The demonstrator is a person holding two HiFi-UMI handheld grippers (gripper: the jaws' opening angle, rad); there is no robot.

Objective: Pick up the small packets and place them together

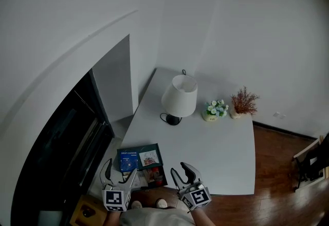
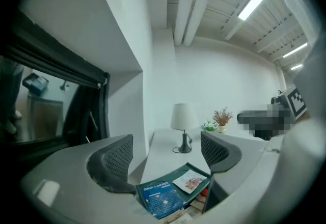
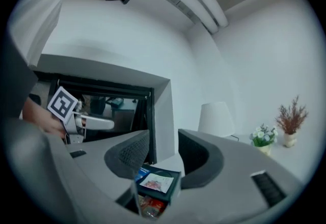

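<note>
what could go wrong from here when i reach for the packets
The dark box sits at the near corner of the table, by the edge; a nudge might push it off. The left gripper and right gripper, both open and empty, hover close together near it and could collide. The white packet lies right beside the blue packet, so one grasp might catch both.

The white desk (image 1: 221,153) carries a lamp (image 1: 179,97) with a white shade towards its far side, a small pot of pale flowers (image 1: 215,110) just right of it, a pot of reddish dried sprigs (image 1: 243,103) beside that, and a dark green box (image 1: 140,158) at its near left corner.
</note>
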